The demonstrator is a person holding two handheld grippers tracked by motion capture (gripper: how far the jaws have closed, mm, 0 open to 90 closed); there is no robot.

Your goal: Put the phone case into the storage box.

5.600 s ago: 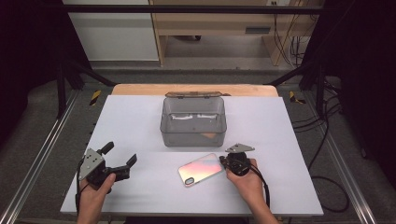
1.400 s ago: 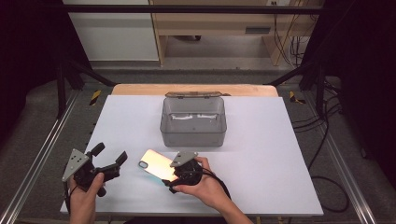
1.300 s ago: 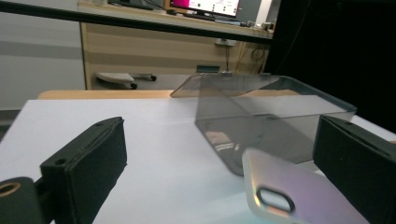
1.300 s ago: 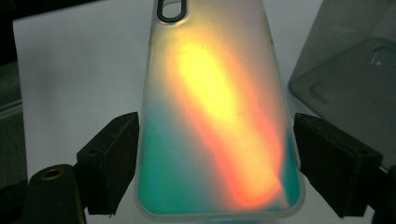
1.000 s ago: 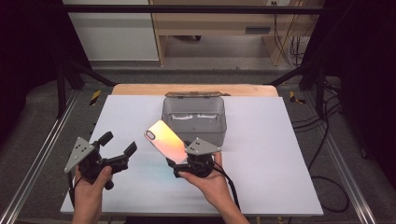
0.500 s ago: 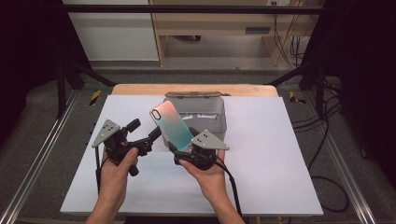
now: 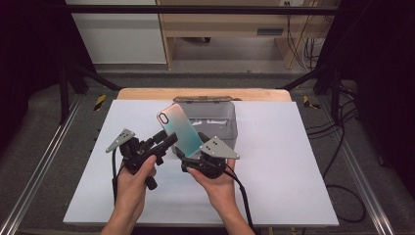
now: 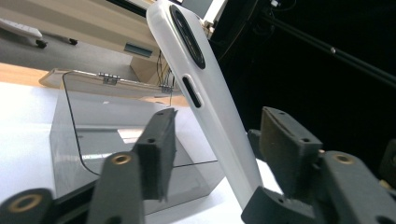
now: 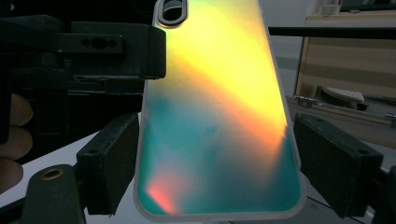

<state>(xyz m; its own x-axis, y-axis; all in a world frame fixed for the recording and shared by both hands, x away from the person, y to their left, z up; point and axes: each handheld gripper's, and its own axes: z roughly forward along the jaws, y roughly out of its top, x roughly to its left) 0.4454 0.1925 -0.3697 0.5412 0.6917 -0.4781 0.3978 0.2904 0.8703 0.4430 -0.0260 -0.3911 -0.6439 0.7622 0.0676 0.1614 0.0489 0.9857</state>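
A phone case (image 7: 180, 128) with an iridescent teal-orange back stands tilted upright above the table, in front of the box. My right gripper (image 7: 192, 155) is shut on the case's lower end, and its pads (image 9: 114, 163) press on both long edges of the case (image 9: 215, 116). My left gripper (image 7: 165, 139) comes in from the left at the case's side. In the left gripper view the case (image 8: 205, 102) shows edge-on between the jaws of my left gripper (image 8: 219, 135). Those jaws have just been closing, and a gap remains on each side.
A clear grey plastic box (image 7: 220, 120) with its lid hinged back stands mid-table behind the case. The box (image 8: 93, 130) has white items inside. The white table top (image 7: 293, 171) stretches to the right and front. Dark rails and cables run along both sides.
The right gripper raised the case from flat on the table to upright and carried it left and farther back. The left gripper moved right to the case, its jaws narrowing around the case's edge.
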